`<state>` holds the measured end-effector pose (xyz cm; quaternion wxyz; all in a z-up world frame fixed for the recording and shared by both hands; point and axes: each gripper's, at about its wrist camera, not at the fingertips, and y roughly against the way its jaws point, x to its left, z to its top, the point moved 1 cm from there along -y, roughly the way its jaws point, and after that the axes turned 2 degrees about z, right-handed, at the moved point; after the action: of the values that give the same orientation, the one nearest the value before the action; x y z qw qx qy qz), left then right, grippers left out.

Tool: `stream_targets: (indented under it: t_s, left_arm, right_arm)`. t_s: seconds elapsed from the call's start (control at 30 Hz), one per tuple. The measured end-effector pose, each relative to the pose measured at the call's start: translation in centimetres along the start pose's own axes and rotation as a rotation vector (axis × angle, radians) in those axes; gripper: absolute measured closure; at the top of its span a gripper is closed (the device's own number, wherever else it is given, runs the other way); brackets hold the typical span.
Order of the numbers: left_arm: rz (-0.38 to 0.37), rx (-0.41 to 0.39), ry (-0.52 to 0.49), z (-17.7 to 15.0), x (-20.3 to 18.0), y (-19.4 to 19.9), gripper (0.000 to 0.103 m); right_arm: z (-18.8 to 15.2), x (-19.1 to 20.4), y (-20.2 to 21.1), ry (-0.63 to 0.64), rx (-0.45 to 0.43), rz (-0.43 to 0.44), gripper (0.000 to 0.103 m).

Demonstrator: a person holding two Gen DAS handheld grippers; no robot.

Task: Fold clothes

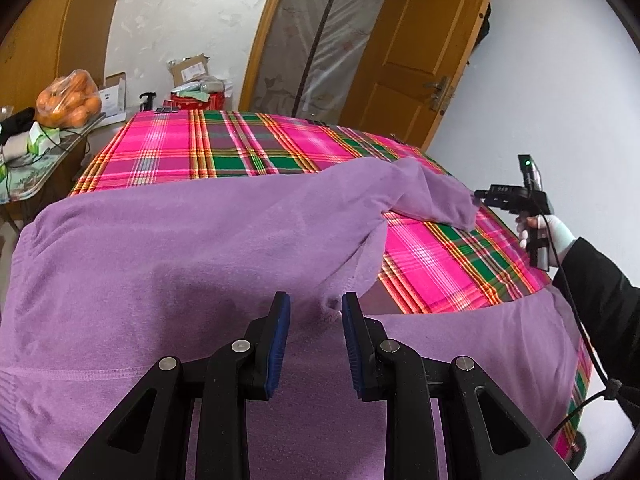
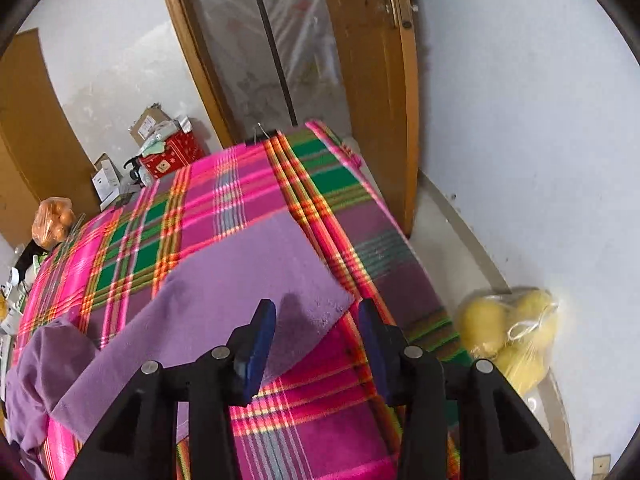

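The purple garment (image 1: 180, 248) lies spread on the plaid table (image 1: 240, 148), one sleeve (image 2: 248, 280) stretched out at frame centre. Both grippers, left (image 1: 316, 312) and right (image 2: 316, 320), hover with jaws wide and empty, probably ready to pinch fabric.

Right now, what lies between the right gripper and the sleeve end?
Nothing lies there. In the right wrist view the open right gripper hangs directly over the sleeve end, with only the plaid cloth below.
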<state>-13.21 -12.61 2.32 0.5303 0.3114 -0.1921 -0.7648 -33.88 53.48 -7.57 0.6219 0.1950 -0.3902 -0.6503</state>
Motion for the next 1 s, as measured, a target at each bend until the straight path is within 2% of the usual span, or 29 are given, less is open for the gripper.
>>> stream_targets:
  t_s: [0.1, 0.17, 0.2, 0.23, 0.3, 0.4, 0.57, 0.8, 1.0]
  left_arm:
    - [-0.001, 0.003, 0.004, 0.0, 0.1, 0.0, 0.075]
    - [-0.003, 0.004, 0.004, -0.1, 0.1, -0.1, 0.075]
    - [-0.003, 0.004, 0.003, -0.1, 0.1, -0.1, 0.075]
    - [-0.003, 0.003, 0.002, -0.1, 0.0, 0.0, 0.075]
    - [-0.005, 0.001, 0.001, -0.1, 0.0, 0.0, 0.075]
    - [-0.009, -0.006, 0.009, 0.0, 0.1, 0.1, 0.075]
    - [-0.05, -0.035, 0.063, 0.2, 0.8, 0.7, 0.075]
    - [-0.071, -0.104, 0.115, 0.8, 1.4, 1.9, 0.075]
    - [-0.086, -0.083, 0.124, 0.9, 1.5, 1.4, 0.075]
  right_arm:
    - [0.5, 0.5, -0.7, -0.016, -0.013, -0.007, 0.056]
    - [0.9, 0.9, -1.2, -0.028, -0.009, -0.019, 0.058]
    - [1.1, 1.0, -1.4, -0.032, -0.002, -0.022, 0.066]
    - [1.3, 1.1, -1.6, -0.036, 0.006, -0.024, 0.099]
    - [1.7, 1.3, -1.6, -0.038, 0.004, -0.028, 0.097]
    - [2.6, 1.2, -0.4, -0.04, -0.059, -0.047, 0.097]
    - [3.9, -2.1, 3.9, -0.083, -0.17, -0.162, 0.097]
    - [3.0, -4.6, 5.5, -0.141, -0.174, -0.22, 0.096]
    - [2.2, -5.7, 5.2, -0.138, -0.141, -0.257, 0.092]
